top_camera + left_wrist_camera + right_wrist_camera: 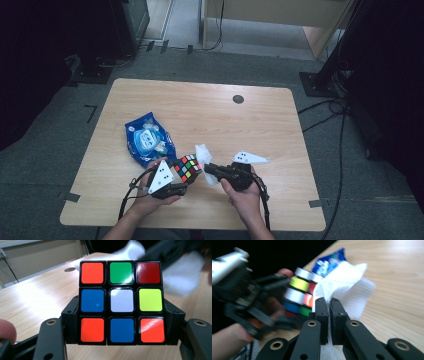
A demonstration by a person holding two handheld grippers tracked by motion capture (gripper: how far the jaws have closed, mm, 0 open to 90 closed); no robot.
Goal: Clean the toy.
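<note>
The black fingers [71,322] of the left gripper [121,325] press against the two sides of a glossy, black-framed puzzle cube with coloured square stickers [121,302], so we see that gripper clamped on the cube, its jaws reaching roughly to the cube's lower two rows. The face turned toward the left gripper view reads orange, green, dark red along the top, blue, white, yellow across the middle, and orange, blue, orange along the bottom; the stickers are smooth and catch the light. In the right gripper view we find the right gripper [329,303] with its two black fingers [321,312] drawn nearly together, pinching a soft, crumpled white tissue [342,282] that rises in folds above the fingertips and hangs down between the jaws. The cube sits just left of those fingers, apparently meeting the tissue, with the left hand [229,337] and its gripper blurred behind it. From the high view we see both grippers low over the near edge of the pale wooden table with rounded corners [260,115], the left gripper [181,181] and right gripper [209,170] facing each other with the cube [187,167] and the tissue [204,155] between them. Beyond the left gripper's fingers lies a crinkled blue plastic packet with white printing [148,138], flat on the table, just beside the cube; we cannot tell what it holds or whether it is open. A small dark round grommet [238,99] sits far beyond the fingers, near the table's far edge.
</note>
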